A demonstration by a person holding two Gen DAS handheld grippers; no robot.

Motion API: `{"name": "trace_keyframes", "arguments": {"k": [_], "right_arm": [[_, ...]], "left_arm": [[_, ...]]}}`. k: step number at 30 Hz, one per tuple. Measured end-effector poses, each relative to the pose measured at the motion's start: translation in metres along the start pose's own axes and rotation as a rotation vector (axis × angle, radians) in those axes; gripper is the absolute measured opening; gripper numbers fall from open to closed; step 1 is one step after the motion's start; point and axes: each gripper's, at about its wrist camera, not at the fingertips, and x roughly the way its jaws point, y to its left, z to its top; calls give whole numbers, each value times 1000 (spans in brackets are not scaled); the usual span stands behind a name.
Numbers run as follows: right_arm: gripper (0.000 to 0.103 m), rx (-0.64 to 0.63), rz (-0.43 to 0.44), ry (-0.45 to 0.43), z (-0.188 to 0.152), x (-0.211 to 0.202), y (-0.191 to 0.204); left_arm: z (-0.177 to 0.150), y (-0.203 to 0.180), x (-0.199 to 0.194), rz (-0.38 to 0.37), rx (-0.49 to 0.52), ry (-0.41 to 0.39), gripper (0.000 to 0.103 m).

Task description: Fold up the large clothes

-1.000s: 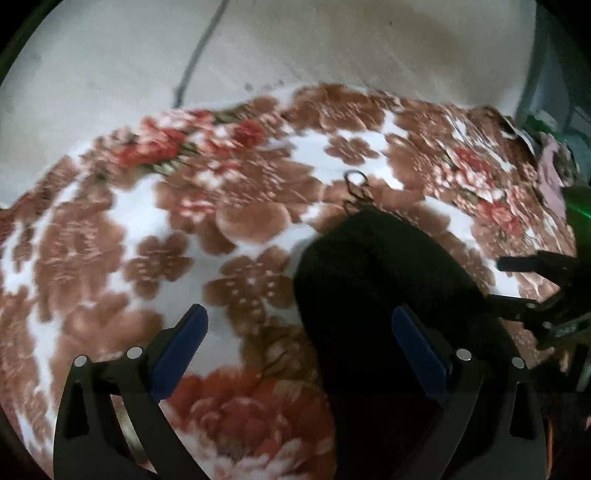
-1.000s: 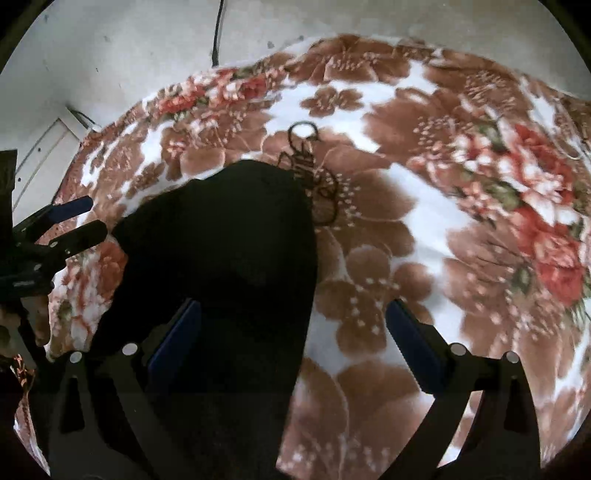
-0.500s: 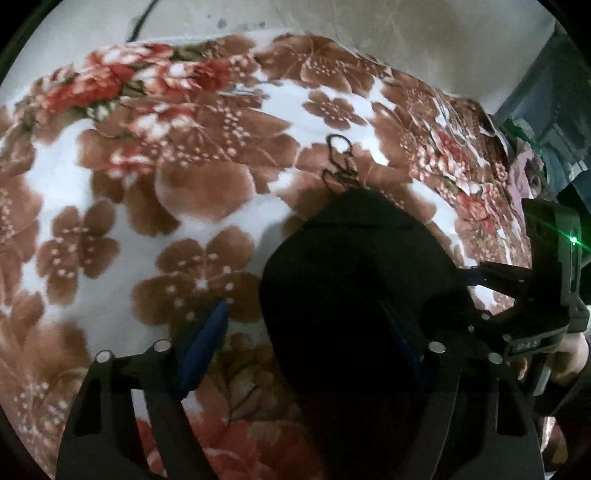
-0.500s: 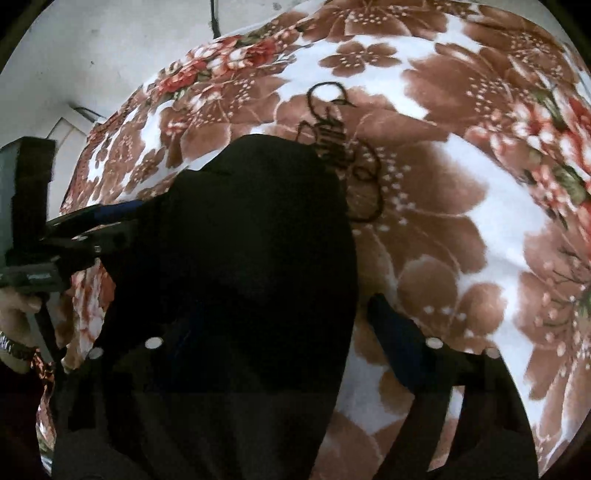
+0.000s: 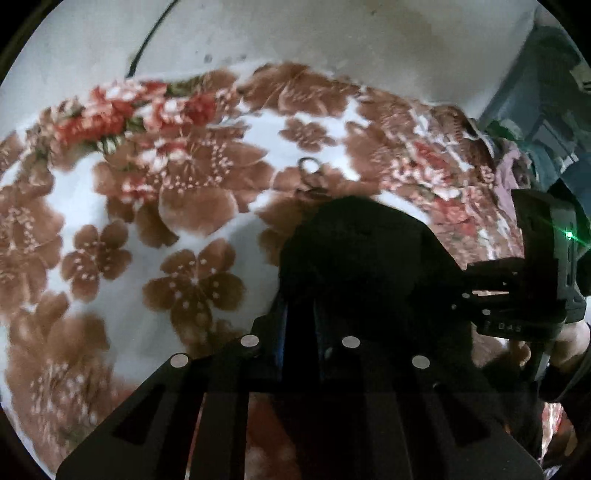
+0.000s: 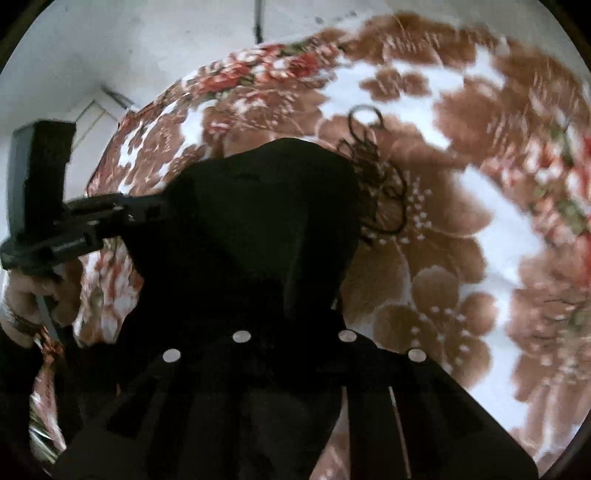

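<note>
A black garment [image 5: 362, 251] lies on a floral blanket [image 5: 177, 206], its far end rounded with a thin black cord [image 5: 310, 173] curled beyond it. My left gripper [image 5: 301, 321] is shut on the garment's near left edge. In the right wrist view the same black garment [image 6: 258, 221] fills the middle, and my right gripper [image 6: 291, 328] is shut on its near right edge. The cord [image 6: 376, 177] lies at the garment's far right. Each gripper shows in the other's view: the right gripper body [image 5: 517, 280] and the left gripper body [image 6: 74, 225].
The brown, white and red floral blanket [image 6: 461, 184] covers a bed. A pale wall [image 5: 295, 33] with a dark cable [image 5: 147, 40] stands behind it. Dark furniture and clutter [image 5: 546, 110] sit at the far right.
Both grippers have gone from wide open to shut on the black garment's near edge. The cameras have tilted up slightly, with motion blur.
</note>
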Motion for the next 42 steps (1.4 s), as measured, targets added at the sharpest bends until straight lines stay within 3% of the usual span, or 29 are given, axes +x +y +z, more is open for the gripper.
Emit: {"name": "trace_keyframes", "arguments": {"k": [8,14,20,26,30,32,33,34,36,37,38,42], "right_arm": [[13,-110,-25,-86,-47,-97,81],[13,-144,-37,-121,-120,-146,128],[13,-220,-77,-156,-188,-170,167],[13,-291,-102,-137,-245,-175,180],[16,-272,-100,-81,-286,-156,178],[23,-232,-90,-53,-303,-147,175],[35,-205,-72,-43,-311,-144,174],[53,-188,-56,-45,-316,-145,173],[72,-153,-38,-61,-327,-149,173],[74,-134,-22,-65,-334,-153,173],[75,-125,-12,-70,-339,-156,172],[83,-162,4,-62,-358,-175,175]], "left_arm": [[-42,-54,-115,-45,13,-150,10],[-112,-102,-177,-31,24,-201,10],[-183,-137,-205,-17,26,-255,10],[-255,-162,-212,10,26,-241,11],[-301,-171,-190,52,44,-184,12],[-322,-173,-175,81,50,-140,14],[-330,-172,-171,88,44,-130,16],[-337,-170,-168,89,31,-120,17],[-349,-165,-168,84,4,-110,28],[-355,-165,-170,86,1,-108,35],[-359,-166,-172,89,2,-107,53],[-380,-171,-191,107,20,-108,72]]}}
